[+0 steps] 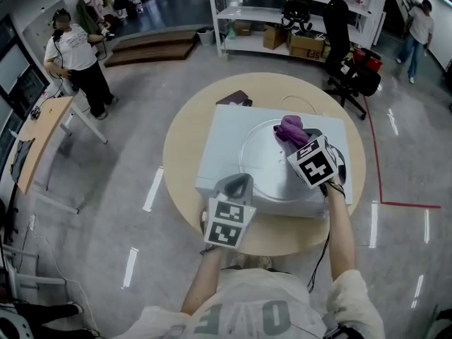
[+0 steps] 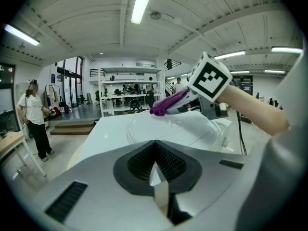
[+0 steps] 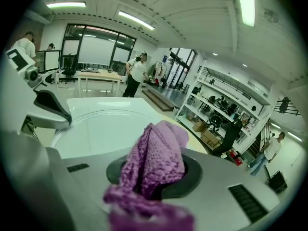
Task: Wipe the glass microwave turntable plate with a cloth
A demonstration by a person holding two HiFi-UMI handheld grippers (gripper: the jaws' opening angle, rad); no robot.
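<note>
Glass turntable plate (image 1: 263, 168): 1, flat on white box (image 1: 220, 131). Right gripper (image 1: 299, 141) clamped on purple cloth (image 3: 156, 153); left gripper (image 2: 156, 171) closed, empty.

From my feed: the round table (image 1: 182, 154) is centre, with the box (image 1: 219, 136) on it. The plate (image 1: 258, 164) lies on top of the box, towards its right. The cloth (image 1: 290, 128) sits between the right gripper's (image 1: 295, 138) jaws, over the plate's far-right rim. The left gripper (image 1: 240, 181) is at the plate's near-left edge. A small item (image 1: 235, 98) is on the table behind the box. Shelving (image 1: 296, 13) and a chair (image 1: 346, 55) stand behind, a desk (image 1: 39, 140) far left, and a person (image 1: 74, 58) behind the desk.
</note>
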